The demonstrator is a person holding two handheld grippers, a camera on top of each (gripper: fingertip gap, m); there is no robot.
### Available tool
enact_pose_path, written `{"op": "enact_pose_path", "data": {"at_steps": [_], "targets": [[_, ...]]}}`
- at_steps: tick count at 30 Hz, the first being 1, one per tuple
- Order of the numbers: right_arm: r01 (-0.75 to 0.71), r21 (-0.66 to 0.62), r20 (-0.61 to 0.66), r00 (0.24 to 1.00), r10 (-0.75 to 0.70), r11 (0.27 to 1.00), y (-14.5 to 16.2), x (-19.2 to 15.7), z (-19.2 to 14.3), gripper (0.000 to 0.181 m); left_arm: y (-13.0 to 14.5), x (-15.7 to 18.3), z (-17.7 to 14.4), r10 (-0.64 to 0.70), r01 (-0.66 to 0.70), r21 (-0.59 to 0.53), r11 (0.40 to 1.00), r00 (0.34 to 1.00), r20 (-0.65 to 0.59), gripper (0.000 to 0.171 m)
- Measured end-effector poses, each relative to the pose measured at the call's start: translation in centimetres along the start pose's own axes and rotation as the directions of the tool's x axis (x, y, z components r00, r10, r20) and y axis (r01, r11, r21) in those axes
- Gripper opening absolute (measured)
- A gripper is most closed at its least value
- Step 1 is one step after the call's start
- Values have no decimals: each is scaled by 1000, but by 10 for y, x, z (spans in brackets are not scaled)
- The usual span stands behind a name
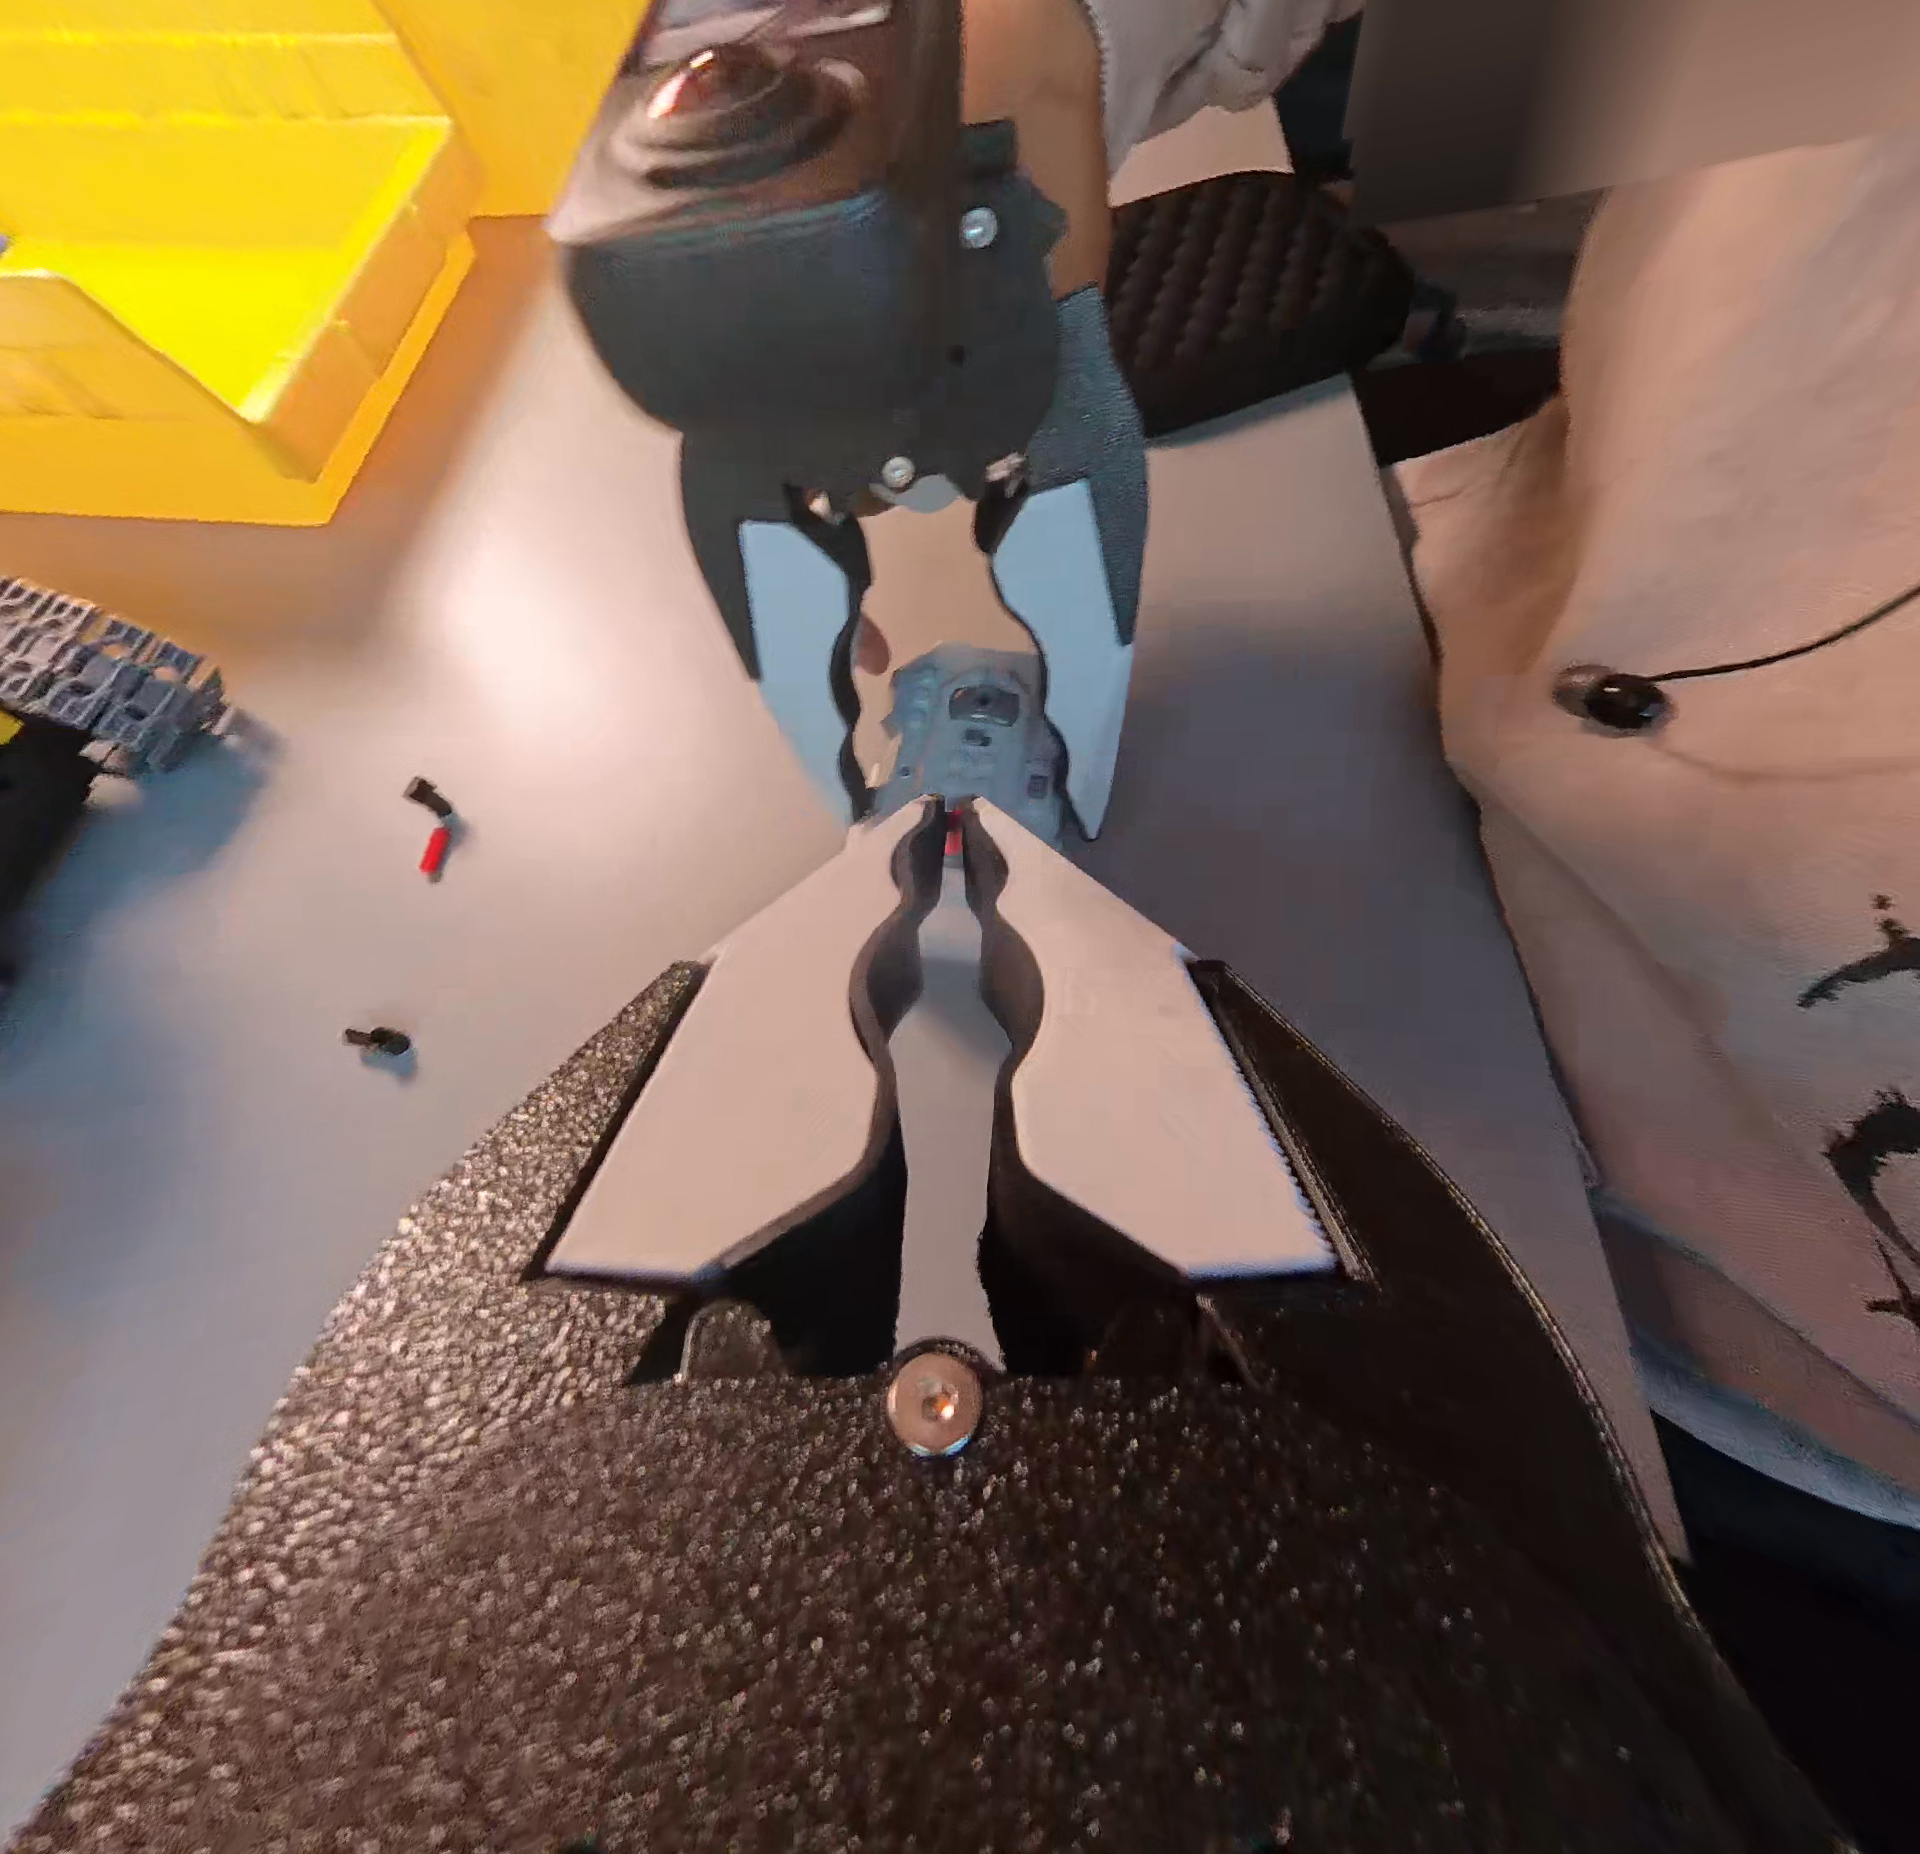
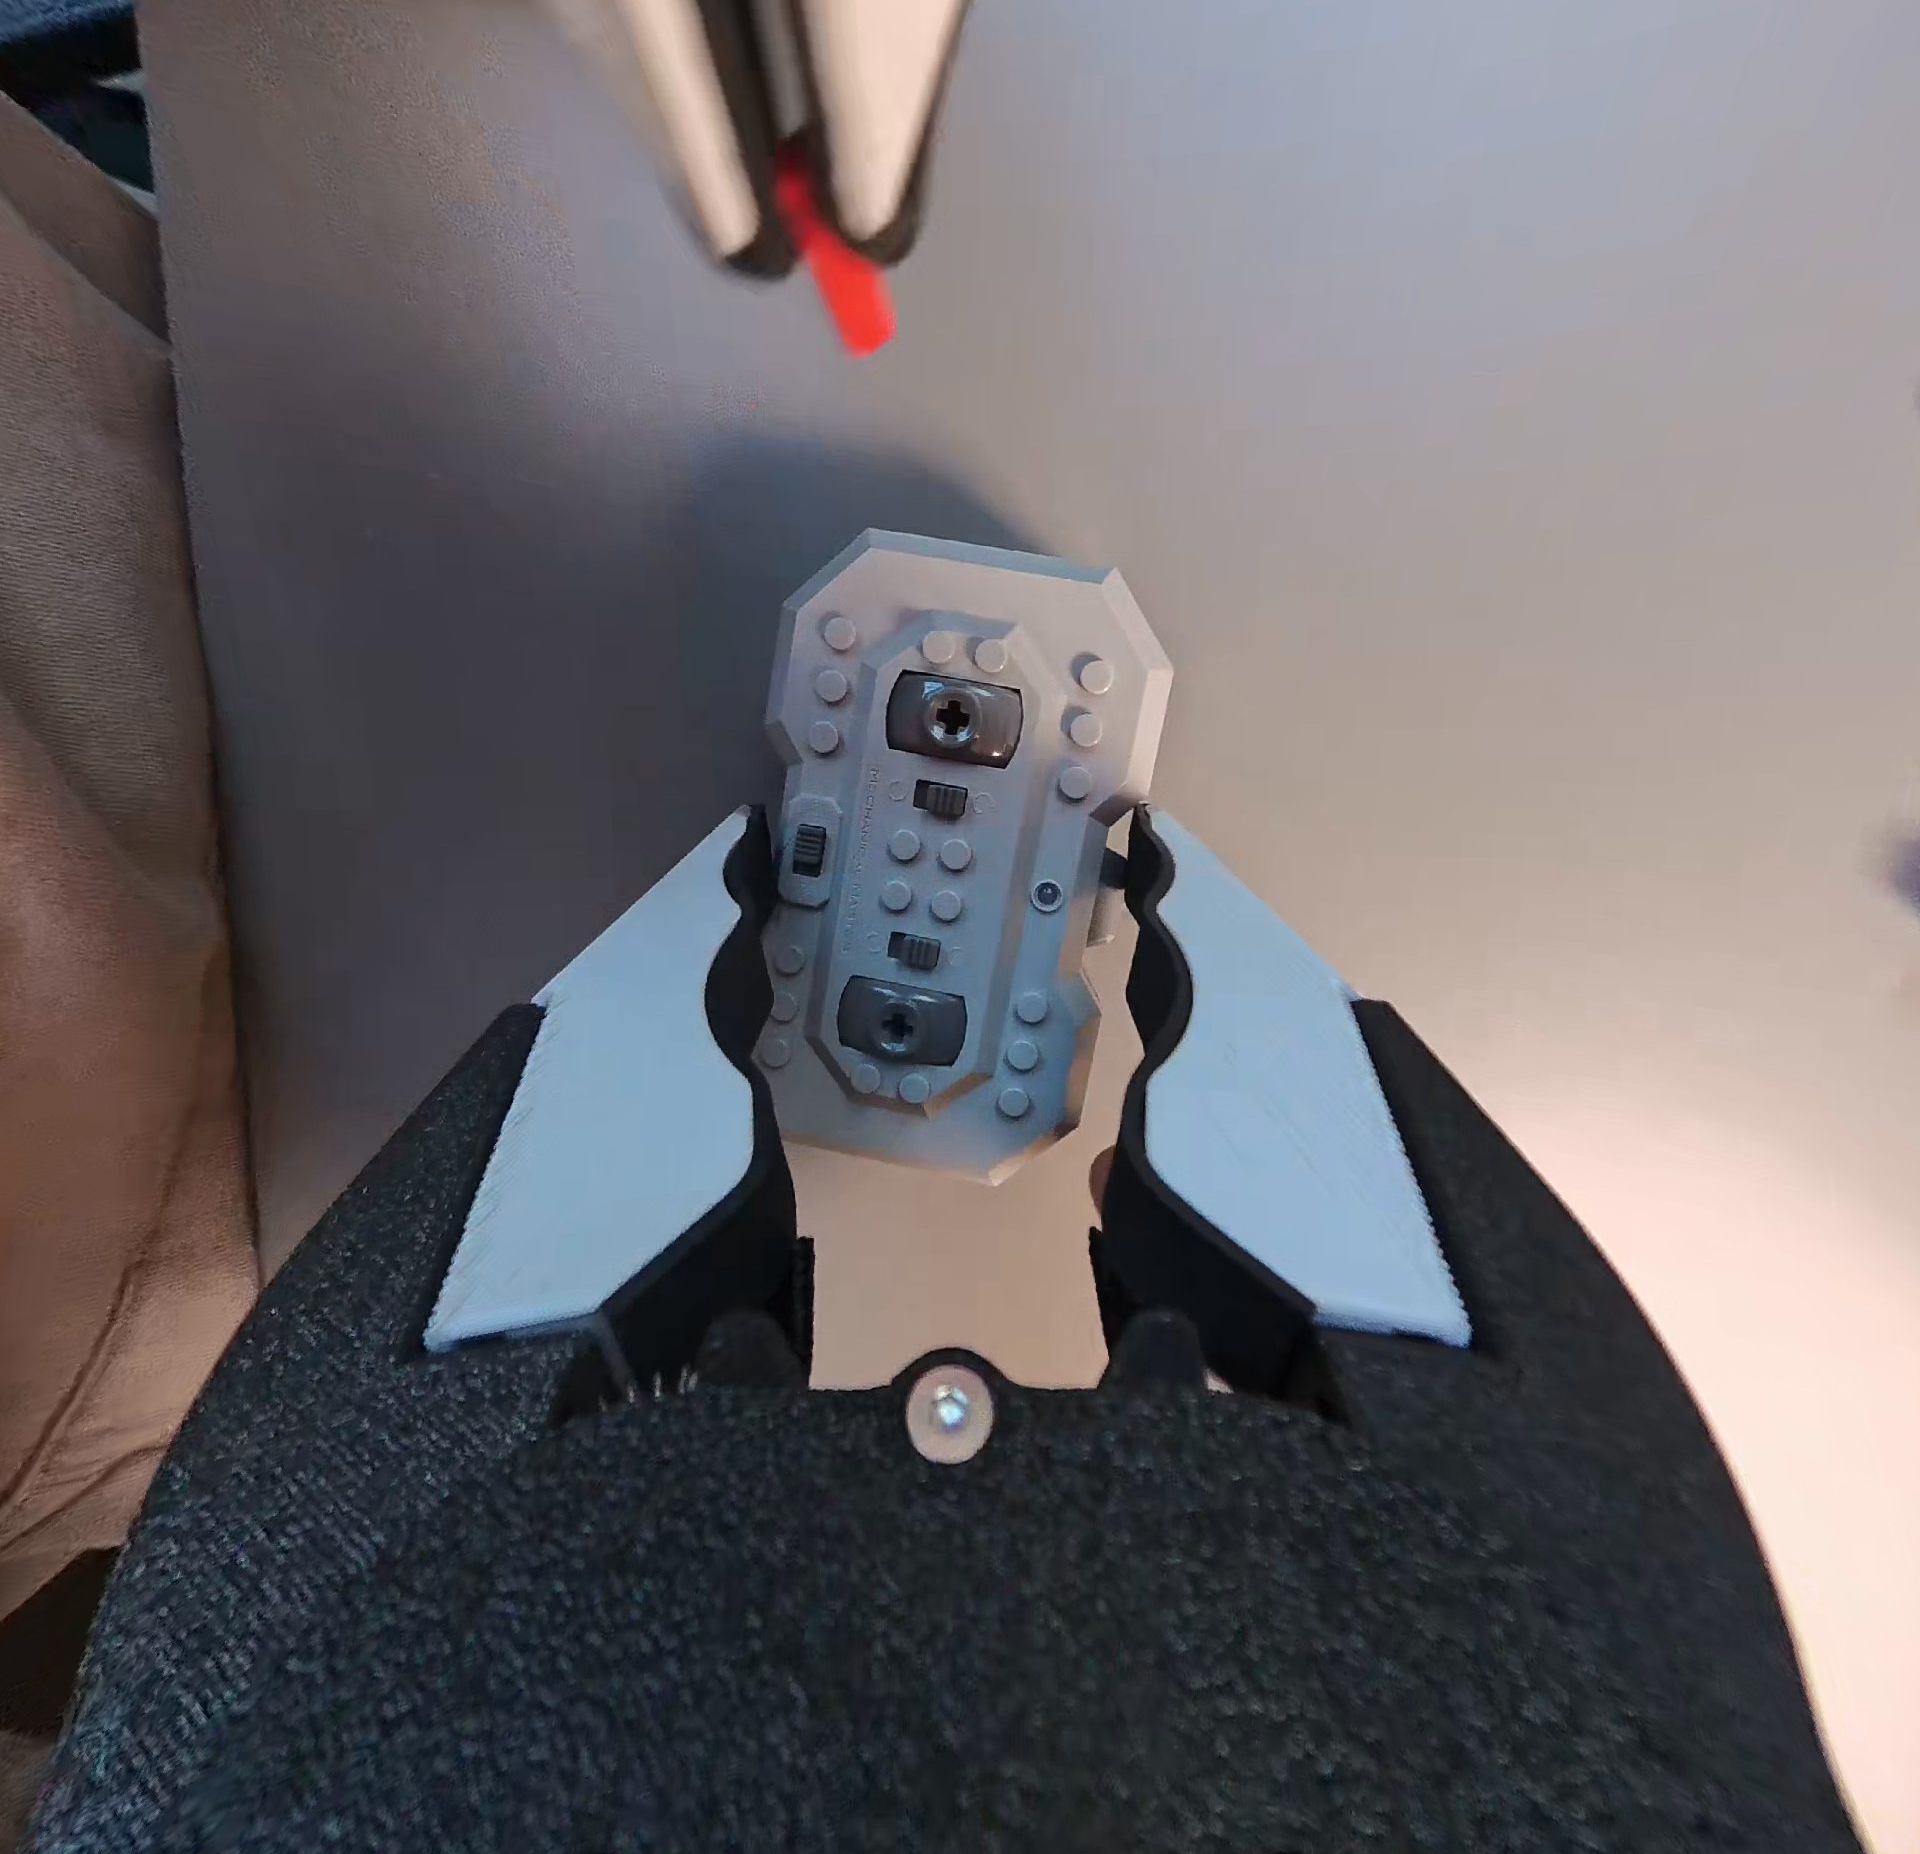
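Observation:
My left gripper [image 1: 948, 815] is shut on a small red pin [image 1: 951, 840], whose tip sticks out past the fingertips. My right gripper [image 2: 945, 848] is shut on a grey studded block [image 2: 956, 869] with two cross-slot fittings and small sliders, and holds it above the table. The two grippers face each other tip to tip. In the right wrist view the left gripper [image 2: 816, 246] hangs at the top with the red pin [image 2: 842, 287] pointing towards the block, a short gap apart. In the left wrist view the right gripper [image 1: 971, 776] and the block [image 1: 961, 734] sit just beyond my fingertips.
Yellow bins [image 1: 208, 277] stand at the far left on the grey table [image 1: 520, 609]. A pile of grey parts [image 1: 94, 682], a red-and-black pin [image 1: 434, 830] and a small black pin [image 1: 379, 1041] lie on the left. A person's light garment [image 1: 1683, 765] fills the right side.

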State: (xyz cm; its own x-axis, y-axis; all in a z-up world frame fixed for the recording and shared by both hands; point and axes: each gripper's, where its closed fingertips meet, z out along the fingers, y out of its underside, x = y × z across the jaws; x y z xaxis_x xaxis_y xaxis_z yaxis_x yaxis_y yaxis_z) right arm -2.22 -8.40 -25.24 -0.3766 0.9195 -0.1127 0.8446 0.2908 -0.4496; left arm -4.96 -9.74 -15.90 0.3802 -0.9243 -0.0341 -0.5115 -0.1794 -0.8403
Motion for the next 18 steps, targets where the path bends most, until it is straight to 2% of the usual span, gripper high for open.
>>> {"op": "enact_pose_path", "data": {"at_steps": [3,6,8,11,14,18], "targets": [[-6,56,-45,999,9,998,2,12,-5,68,1,-26,-4,-73,70,54,996,995,67,2],[-28,220,-65,997,43,975,-13,19,-27,72,1,-58,-6,-192,173,158,972,975,110,2],[-38,320,-94,993,72,947,-19,26,-44,79,0,-78,-6,-290,259,248,934,952,100,2],[-57,436,-161,977,140,898,-13,45,-64,77,6,-110,-2,-432,383,346,857,899,75,2],[-117,516,-160,960,230,849,1,58,-74,75,26,-145,10,-541,485,326,811,834,104,3],[-136,623,-160,942,296,770,10,62,-83,70,40,-173,31,-516,474,223,852,834,198,3]]}}
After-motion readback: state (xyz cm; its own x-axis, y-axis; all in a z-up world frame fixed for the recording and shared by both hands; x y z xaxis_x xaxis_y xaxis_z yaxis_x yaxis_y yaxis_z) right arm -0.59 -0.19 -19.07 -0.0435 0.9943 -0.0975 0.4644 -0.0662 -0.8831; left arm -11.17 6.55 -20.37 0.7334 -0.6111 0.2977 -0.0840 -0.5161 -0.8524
